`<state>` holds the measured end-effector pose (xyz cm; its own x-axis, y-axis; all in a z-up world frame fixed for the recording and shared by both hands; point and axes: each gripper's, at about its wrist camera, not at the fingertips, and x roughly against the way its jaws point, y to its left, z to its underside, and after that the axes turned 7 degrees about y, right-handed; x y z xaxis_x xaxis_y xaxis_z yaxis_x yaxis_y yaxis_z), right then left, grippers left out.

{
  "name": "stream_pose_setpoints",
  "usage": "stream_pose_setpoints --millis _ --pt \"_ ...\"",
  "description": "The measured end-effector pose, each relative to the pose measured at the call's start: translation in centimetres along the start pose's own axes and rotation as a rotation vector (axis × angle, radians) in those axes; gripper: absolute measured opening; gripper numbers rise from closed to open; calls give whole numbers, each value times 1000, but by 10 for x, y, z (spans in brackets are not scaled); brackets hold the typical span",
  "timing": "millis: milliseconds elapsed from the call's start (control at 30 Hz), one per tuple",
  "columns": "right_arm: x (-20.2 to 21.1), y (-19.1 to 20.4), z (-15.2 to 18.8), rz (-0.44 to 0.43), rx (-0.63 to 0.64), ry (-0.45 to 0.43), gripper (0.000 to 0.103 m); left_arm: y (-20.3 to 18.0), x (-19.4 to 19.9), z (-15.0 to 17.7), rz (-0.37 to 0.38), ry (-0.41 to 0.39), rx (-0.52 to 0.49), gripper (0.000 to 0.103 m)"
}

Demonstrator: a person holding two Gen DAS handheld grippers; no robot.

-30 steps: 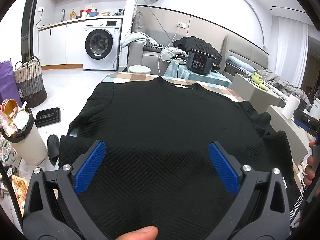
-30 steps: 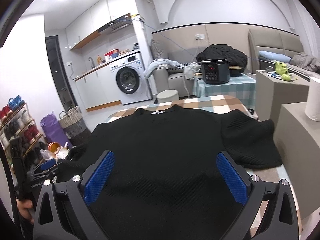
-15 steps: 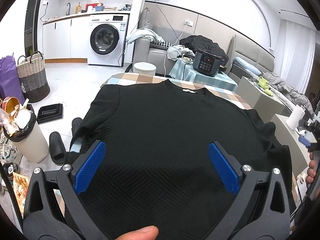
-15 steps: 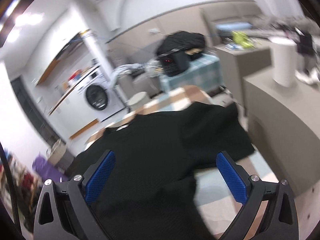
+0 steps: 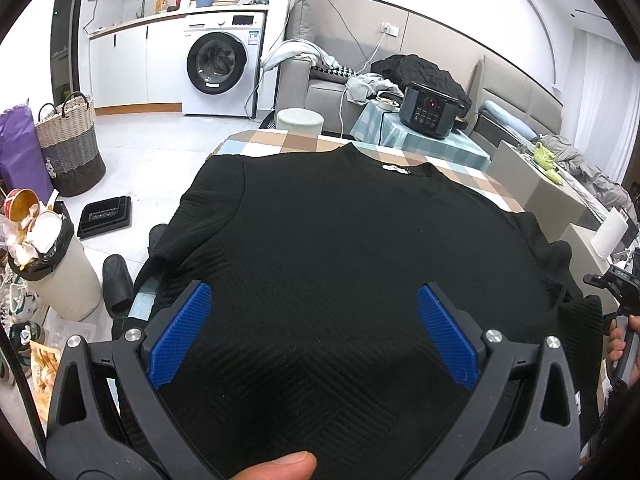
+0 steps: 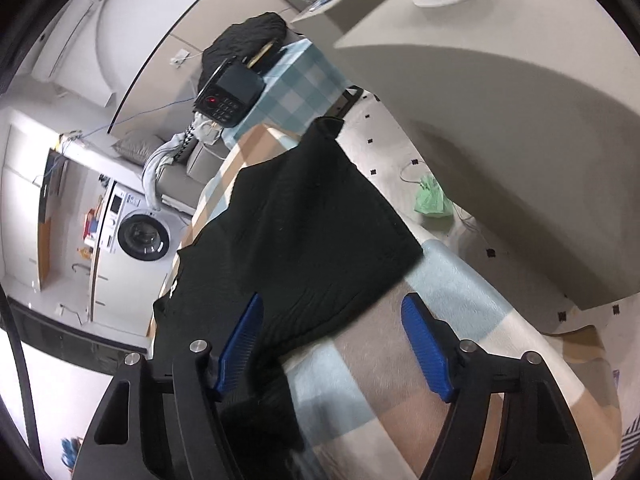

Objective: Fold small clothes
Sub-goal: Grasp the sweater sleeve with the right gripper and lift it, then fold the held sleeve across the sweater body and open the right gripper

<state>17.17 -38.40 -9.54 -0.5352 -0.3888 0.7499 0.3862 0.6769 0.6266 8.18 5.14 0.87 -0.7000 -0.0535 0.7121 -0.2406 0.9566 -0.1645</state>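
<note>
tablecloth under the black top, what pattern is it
The tablecloth is checked in light blue, tan and off-white squares, clearest in the right wrist view beside the black top.

We can read no text in either view. The white neck label (image 5: 396, 168) at the collar of the black sweater (image 5: 344, 264) carries marks too small for us to make out. On the washing machine (image 5: 222, 68), well behind the sweater, we see stickers on the front panel and a dark display, all illegible. The black cooker (image 5: 430, 114), to the right of the washing machine, shows a red light and buttons without readable characters.
</note>
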Motion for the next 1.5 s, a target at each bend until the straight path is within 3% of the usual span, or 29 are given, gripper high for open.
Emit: stream_pose_setpoints --millis 167,233,267,300,400,600,767,867,1000,1033,1067,1100,1167,1267,1367,1433,1500 --pt "-10 11 -9 72 39 -44 62 0 -11 -4 -8 8 -4 102" --pt "-15 17 -10 138 55 -62 47 -1 -12 -6 -7 7 -4 102" --pt "-18 17 -13 179 49 -63 26 0 -13 -6 -6 4 -3 102" --pt "-19 16 -14 186 37 -60 15 1 -13 -6 -4 1 -1 102" --pt "-16 15 -13 172 20 -74 6 4 -13 -5 4 -6 7 102" --pt "7 42 -3 163 143 -152 5 14 -9 1 -5 -8 11 102" --pt "18 103 4 119 307 -186 5 23 -4 5 -10 -18 31 102" --pt "10 169 30 7 519 -123 5 29 0 8 -19 -26 43 102" --pt "-17 222 86 -89 762 90 5 38 5 12 -38 -32 59 102" --pt "-24 226 98 -91 793 140 7 41 6 13 -41 -34 65 102" --pt "-32 227 109 -82 817 194 18 43 7 13 -41 -34 70 102" --pt "-37 226 114 -82 829 227 35 45 7 14 -43 -32 73 102" --pt "-39 218 120 -90 819 235 43 49 8 15 -54 -28 78 102" --pt "-35 204 106 -62 737 201 43 55 10 15 -62 -24 90 102" --pt "-37 179 76 82 637 146 43 61 10 15 -68 -24 112 102" --pt "-49 164 63 163 578 162 43 69 9 15 -73 -17 140 102" --pt "-66 154 52 150 521 237 43 76 8 16 -79 -11 164 102"
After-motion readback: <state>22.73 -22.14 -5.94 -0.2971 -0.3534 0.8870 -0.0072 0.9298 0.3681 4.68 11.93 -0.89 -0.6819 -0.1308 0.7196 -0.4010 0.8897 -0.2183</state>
